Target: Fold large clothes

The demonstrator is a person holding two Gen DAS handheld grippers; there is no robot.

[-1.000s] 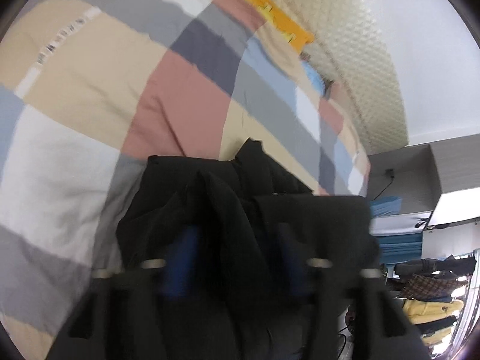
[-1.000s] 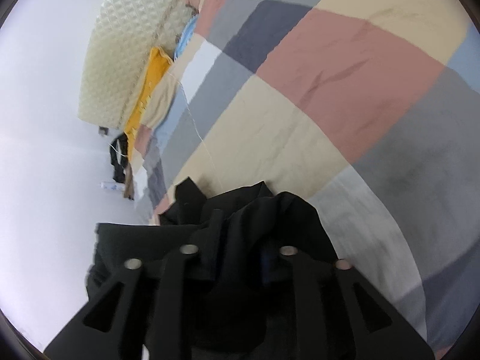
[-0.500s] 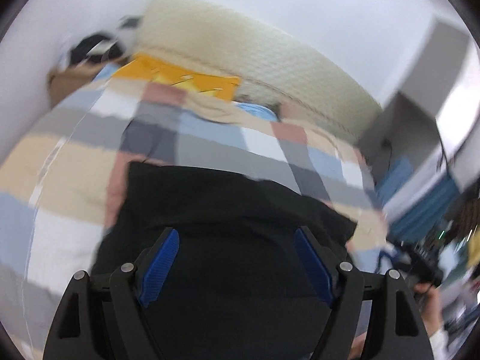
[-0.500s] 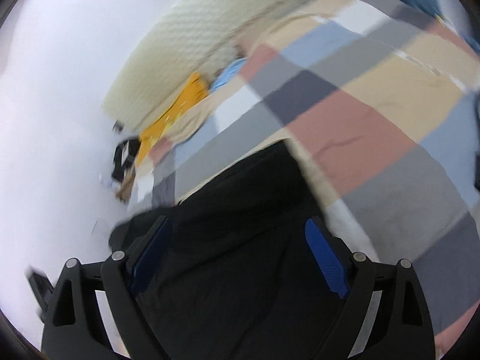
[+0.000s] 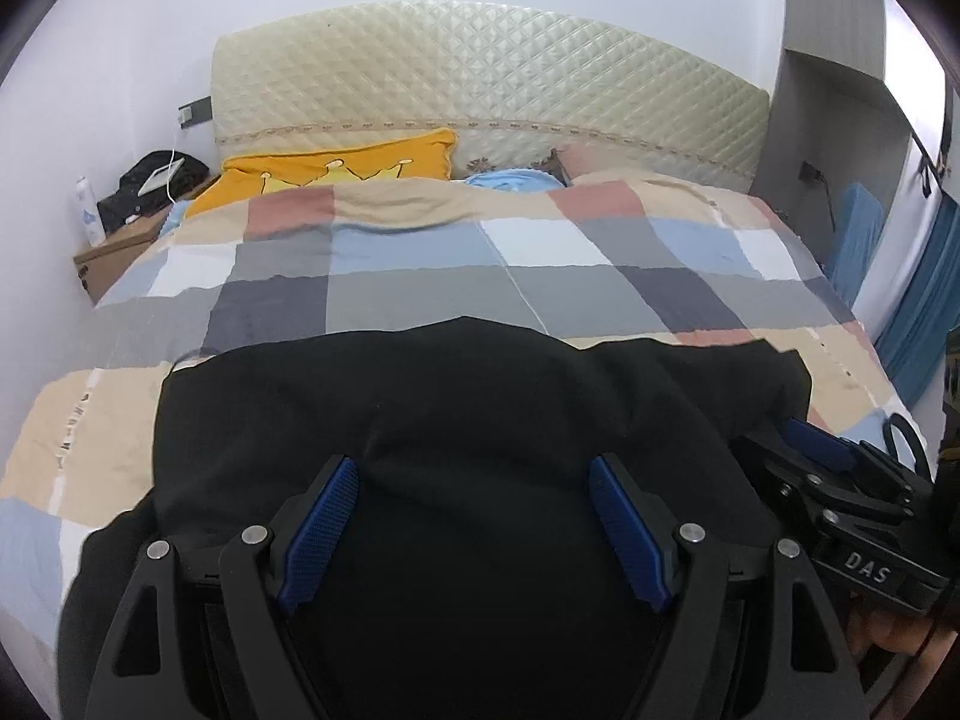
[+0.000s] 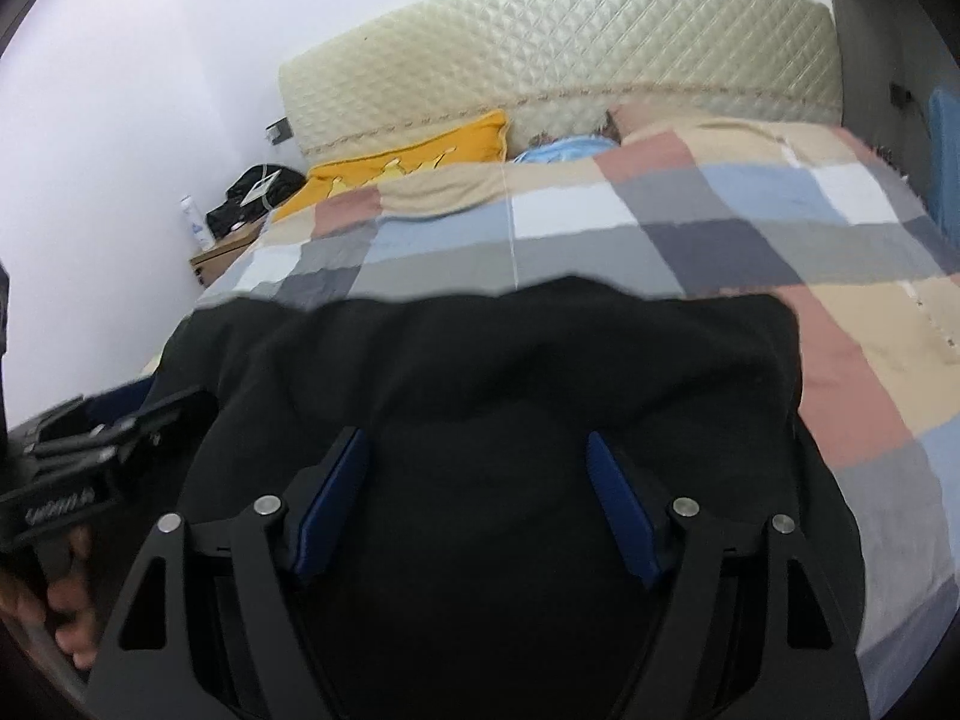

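The black garment [image 5: 468, 420] lies spread on the checked bed [image 5: 420, 294], near its foot, likely laid flat so a fold can start. Both tools hover over it: the left hand-held gripper [image 5: 474, 516] and right hand-held gripper [image 6: 477, 498] stand wide apart, gripping nothing.

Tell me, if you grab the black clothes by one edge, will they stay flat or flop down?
The black garment will probably flop: it lies soft and rumpled on the checked quilt. It looks big, so loose parts would likely hang and drag. Both tools are open, holding nothing.
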